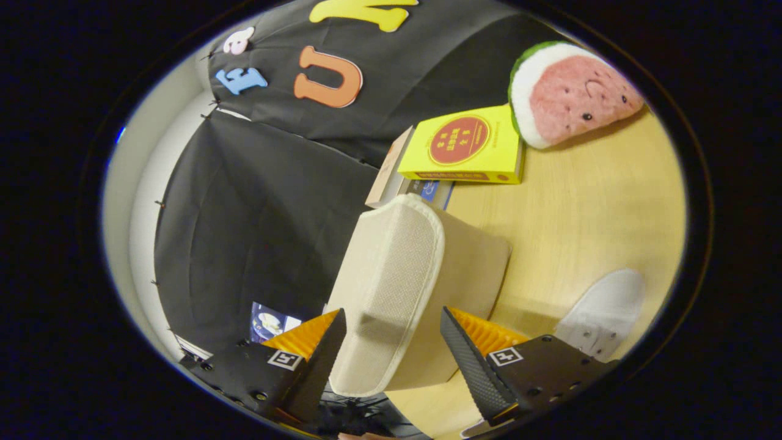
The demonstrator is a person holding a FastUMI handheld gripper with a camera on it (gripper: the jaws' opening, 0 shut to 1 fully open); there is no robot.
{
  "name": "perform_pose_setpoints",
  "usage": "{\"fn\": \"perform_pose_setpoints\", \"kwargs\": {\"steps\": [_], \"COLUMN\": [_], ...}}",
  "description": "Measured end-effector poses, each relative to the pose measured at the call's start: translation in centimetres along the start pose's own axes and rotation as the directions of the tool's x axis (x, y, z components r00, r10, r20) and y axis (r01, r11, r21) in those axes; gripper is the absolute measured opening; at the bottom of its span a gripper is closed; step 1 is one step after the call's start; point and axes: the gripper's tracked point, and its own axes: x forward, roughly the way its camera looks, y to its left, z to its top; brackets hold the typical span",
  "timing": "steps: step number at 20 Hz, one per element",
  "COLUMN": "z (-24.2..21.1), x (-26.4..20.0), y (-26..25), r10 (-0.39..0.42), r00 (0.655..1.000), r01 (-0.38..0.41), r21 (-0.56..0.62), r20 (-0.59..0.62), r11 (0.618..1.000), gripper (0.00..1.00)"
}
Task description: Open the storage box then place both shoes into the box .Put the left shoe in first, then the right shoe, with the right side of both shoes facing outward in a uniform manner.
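**Storage box: lid step in hand, shoes not yet started**

Storage box (421, 287) sits on the wooden table (586, 201), beige fabric, seen with the camera rolled well over to one side. Its mesh-textured lid panel (391, 293) with the piped rim lies between the two fingers; the plain side wall runs off toward the table.

Gripper (394, 342) is open: fingers spread wide, one on each side of the lid's near edge. Both tips look very close to the fabric, but I can't confirm that either is pressing, so I don't call this a grip.

White shoe (605, 311) lies on the table just beyond the right-hand finger, apart from the box. I can make out one shoe; left or right I can't tell from here.

Behind the box: yellow box (464, 146) stacked on a book (388, 177), watermelon plush (568, 91) beyond that. None of it is in the way.

Judgement: we're on step one, opening the box. Lid looks shut, nothing loaded.

Next move calls for:
- closing the fingers on the lid rim, not the soft wall, which will just buckle
- lifting along the hinge arc so the light box doesn't drag or tip
- leaving the lid fully back before going for the left shoe
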Motion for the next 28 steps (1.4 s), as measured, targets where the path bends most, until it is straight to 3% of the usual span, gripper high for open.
{"fn": "perform_pose_setpoints", "kwargs": {"steps": [3,6,10,14,17,19,20,24,26,28], "z": [0.0,-0.7,-0.9,-0.9,-0.4,0.2,0.1,0.5,1.1,1.5], "x": [0.8,0.9,0.4,0.0,-0.5,-1.2,-2.2,-3.1,-3.6,-3.7], "y": [0.7,0.8,1.1,0.9,0.7,1.0,1.4,3.6,3.7,6.2], "r10": [0.098,0.134,0.131,0.081,-0.017,-0.067,-0.071,-0.061,-0.132,-0.157], "r00": [0.995,0.989,0.990,0.995,0.999,0.998,0.997,0.998,0.991,0.987], "r01": [-0.098,-0.130,-0.124,-0.076,0.020,0.067,0.071,0.057,0.125,0.149], "r21": [0.027,0.080,0.102,0.092,0.108,0.165,0.178,0.175,0.174,0.156], "r20": [-0.028,-0.055,-0.060,-0.054,-0.032,-0.008,-0.007,0.016,0.028,0.038], "r11": [0.995,0.988,0.987,0.993,0.994,0.984,0.981,0.983,0.977,0.976], "gripper": [0.93,0.68,0.59,0.57,0.56,0.29,0.22,0.08,0.00,0.00]}}
